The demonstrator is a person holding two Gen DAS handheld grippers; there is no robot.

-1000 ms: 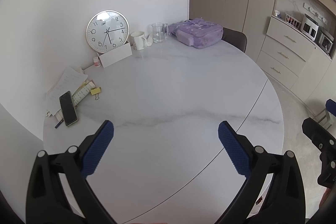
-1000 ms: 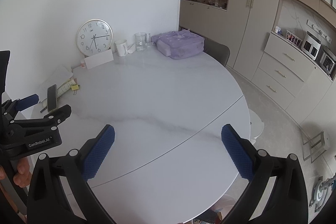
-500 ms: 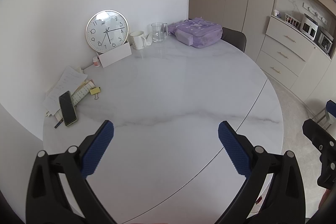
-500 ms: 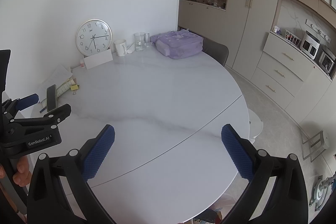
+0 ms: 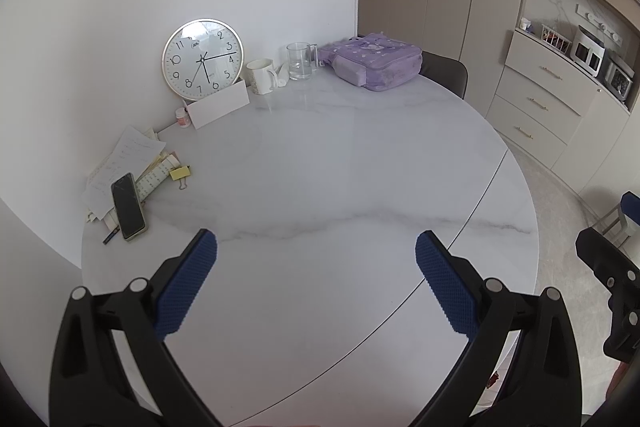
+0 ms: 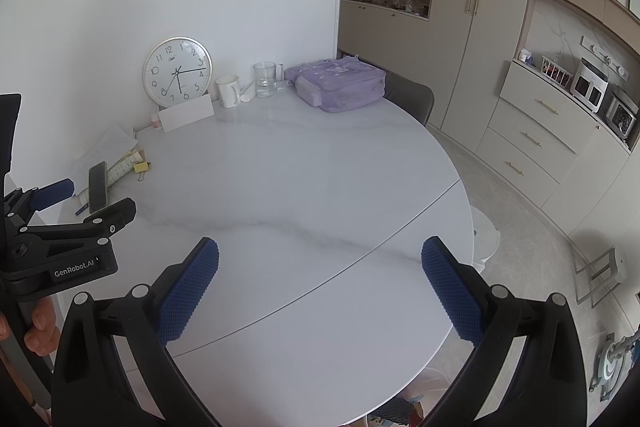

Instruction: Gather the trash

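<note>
Round white marble table (image 5: 320, 187), seam lower right. Upper left: clock (image 5: 203, 58), white card (image 5: 218, 105), mug (image 5: 261, 75), glass (image 5: 299, 61). Top centre: purple bag (image 5: 374, 61). Left: papers (image 5: 124, 163), phone (image 5: 127, 206), yellow clip (image 5: 181, 173).

The round white marble table (image 5: 320, 187) lies bare across its middle and near edge, while a round silver-rimmed clock (image 5: 203, 60), white mug (image 5: 261, 76), clear glass pitcher (image 5: 299, 61), purple fabric bag (image 5: 374, 61) and black phone (image 5: 127, 206) on papers crowd its far and left rim.
</note>
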